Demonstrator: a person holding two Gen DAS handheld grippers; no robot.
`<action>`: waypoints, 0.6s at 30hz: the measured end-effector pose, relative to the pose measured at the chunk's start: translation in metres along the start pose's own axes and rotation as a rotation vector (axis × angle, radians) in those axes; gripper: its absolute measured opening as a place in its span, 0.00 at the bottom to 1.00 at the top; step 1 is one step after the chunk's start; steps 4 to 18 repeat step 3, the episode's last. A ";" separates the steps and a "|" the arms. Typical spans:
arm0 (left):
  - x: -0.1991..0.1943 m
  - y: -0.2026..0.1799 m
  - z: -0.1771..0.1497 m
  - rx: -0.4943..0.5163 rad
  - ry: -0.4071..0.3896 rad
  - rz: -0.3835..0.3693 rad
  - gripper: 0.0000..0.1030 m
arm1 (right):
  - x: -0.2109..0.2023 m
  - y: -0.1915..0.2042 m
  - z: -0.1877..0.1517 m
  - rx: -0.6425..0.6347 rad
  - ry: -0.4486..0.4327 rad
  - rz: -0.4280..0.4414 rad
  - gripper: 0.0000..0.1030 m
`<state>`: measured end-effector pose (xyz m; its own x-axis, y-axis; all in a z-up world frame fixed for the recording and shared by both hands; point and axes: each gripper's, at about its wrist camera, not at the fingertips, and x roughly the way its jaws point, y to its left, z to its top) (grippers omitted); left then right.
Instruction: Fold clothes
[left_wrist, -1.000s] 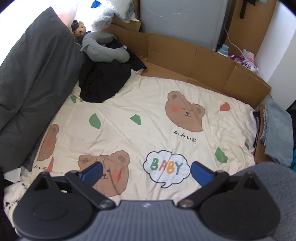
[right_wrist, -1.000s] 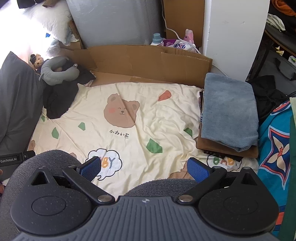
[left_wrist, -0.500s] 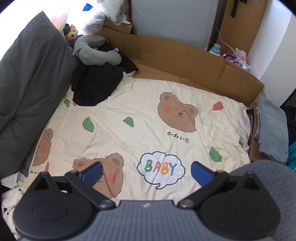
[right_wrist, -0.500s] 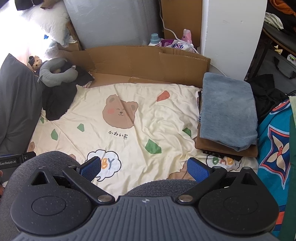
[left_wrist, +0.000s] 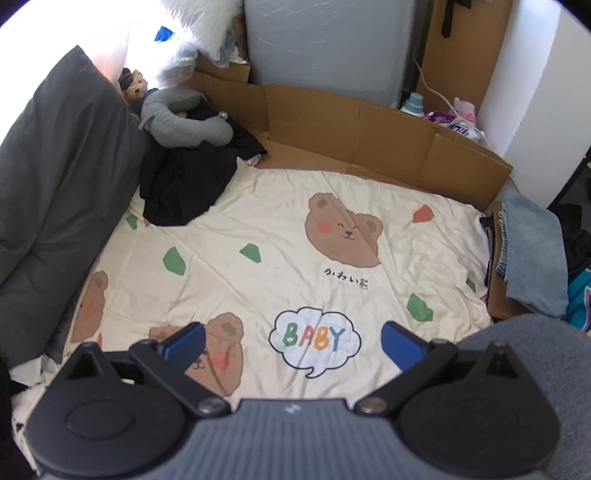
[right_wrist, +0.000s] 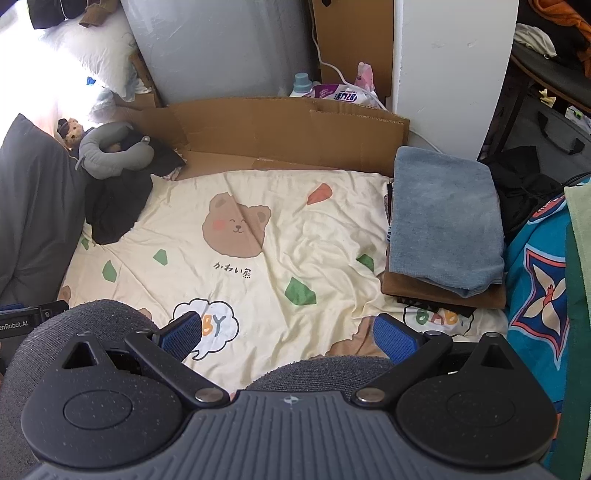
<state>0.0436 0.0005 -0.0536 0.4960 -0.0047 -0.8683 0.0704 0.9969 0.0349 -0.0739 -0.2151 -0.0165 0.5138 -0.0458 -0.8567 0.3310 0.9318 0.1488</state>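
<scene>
Cream bear-print sheet (left_wrist: 258, 221), cardboard (left_wrist: 369, 129) behind, black clothes (left_wrist: 184, 184) heaped

- Left gripper (left_wrist: 291, 341): jaws spread wide, blue pads (left_wrist: 183, 340) well apart, nothing between them; held aloft, tilted downward.
- Right gripper (right_wrist: 288, 334): jaws likewise wide apart, empty, angled downward.
- Person's knees in grey fabric (right_wrist: 92, 325) below the right gripper.
</scene>
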 end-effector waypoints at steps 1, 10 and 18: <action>0.000 -0.001 0.000 0.004 -0.002 0.000 0.99 | -0.001 0.000 0.000 -0.001 -0.001 -0.001 0.99; -0.001 -0.002 0.000 0.008 -0.003 0.001 0.99 | -0.002 0.001 0.000 -0.006 -0.002 -0.007 0.99; -0.001 -0.002 0.000 0.008 -0.003 0.001 0.99 | -0.002 0.001 0.000 -0.006 -0.002 -0.007 0.99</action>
